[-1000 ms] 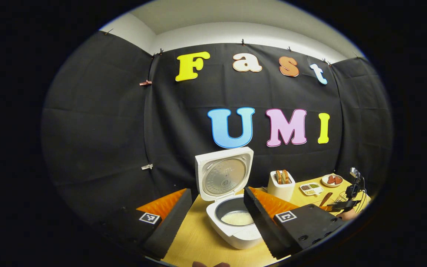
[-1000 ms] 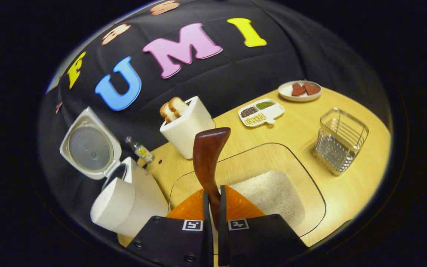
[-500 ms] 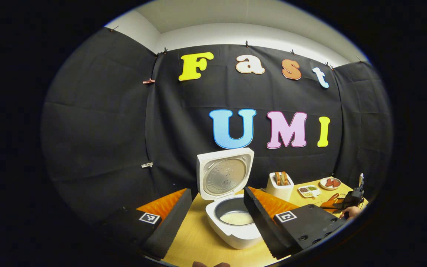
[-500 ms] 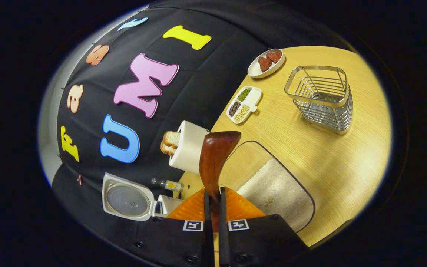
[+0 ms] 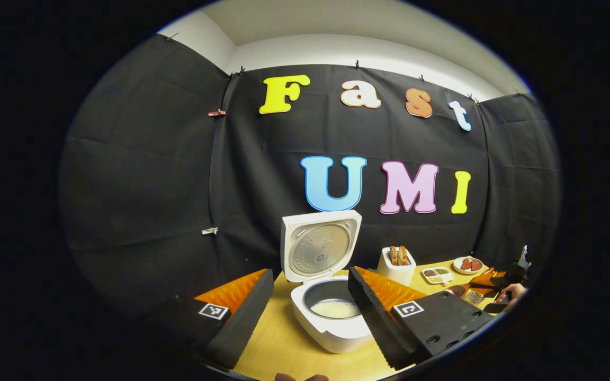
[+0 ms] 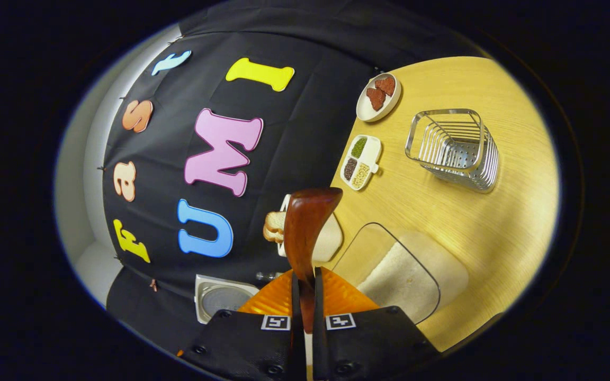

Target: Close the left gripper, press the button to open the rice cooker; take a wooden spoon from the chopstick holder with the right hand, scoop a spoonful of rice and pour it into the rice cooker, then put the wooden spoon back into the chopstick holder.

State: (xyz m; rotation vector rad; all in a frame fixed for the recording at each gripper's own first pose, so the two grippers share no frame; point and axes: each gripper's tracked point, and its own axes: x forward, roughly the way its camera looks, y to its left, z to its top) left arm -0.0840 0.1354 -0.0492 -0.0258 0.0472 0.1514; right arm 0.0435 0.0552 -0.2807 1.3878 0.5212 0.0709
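My right gripper [image 6: 305, 296] is clamped narrow on the handle of the dark brown wooden spoon [image 6: 305, 222], whose bowl rises ahead of my fingers and covers part of the white square toaster holding bread slices [image 6: 276, 225]. Beyond it, on the pale wooden table [image 6: 495, 222], the clear glass tray of white rice [image 6: 405, 275] lies just past my fingertips. Farther off stands the shiny wire-and-steel chopstick holder [image 6: 456, 151], with the small white divided dish of beans [image 6: 360, 161] and the round white plate of reddish pieces [image 6: 378, 96] near the wall. The right gripper view is rolled, so the table runs up its right side.

My left gripper [image 5: 310, 317] hangs wide open, its fingers framing the white rice cooker [image 5: 331, 323]. From here I see its lid standing upright and white rice inside the grey pot; the right gripper view catches just the lid's inner face low down.
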